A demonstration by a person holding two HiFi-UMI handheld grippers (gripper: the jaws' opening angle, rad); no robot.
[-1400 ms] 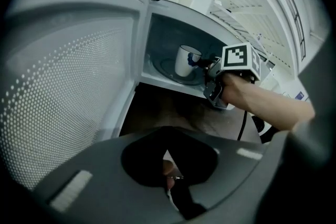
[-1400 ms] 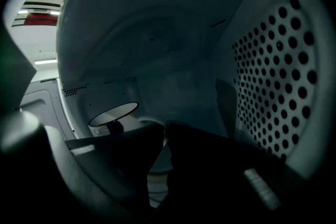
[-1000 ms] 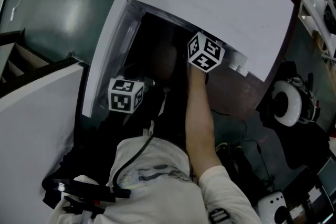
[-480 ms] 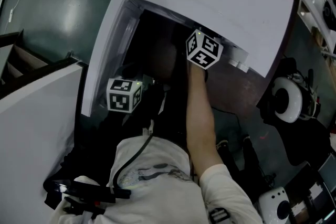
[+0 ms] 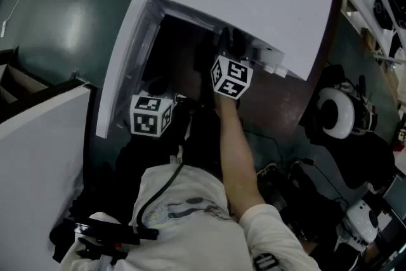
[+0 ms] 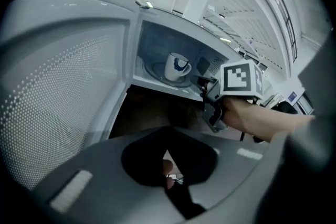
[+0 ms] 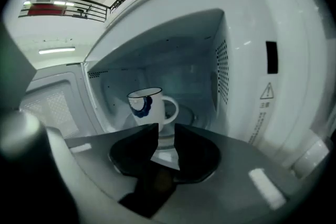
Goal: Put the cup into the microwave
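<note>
The white ceramic cup with a blue mark [image 7: 145, 107] is standing upright inside the white microwave oven [image 7: 242, 50], so placement is judged done; the right gripper [image 7: 165, 136] is hovering with jaws released and empty, the left gripper [image 6: 167, 165] is idling with jaws clenched on nothing, and the perforated door [image 6: 58, 97] is standing open.

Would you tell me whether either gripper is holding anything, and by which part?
Nothing is held. The cup stands free inside the microwave, beyond the right gripper's parted jaws; the left gripper is empty too.

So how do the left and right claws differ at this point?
The right claw is open, with a clear gap between its jaws; the left claw looks shut, its jaws meeting. The right claw sits at the mouth of the microwave, aimed at the cup standing inside; the left claw hangs lower, beside the open door. Neither holds the cup.
</note>
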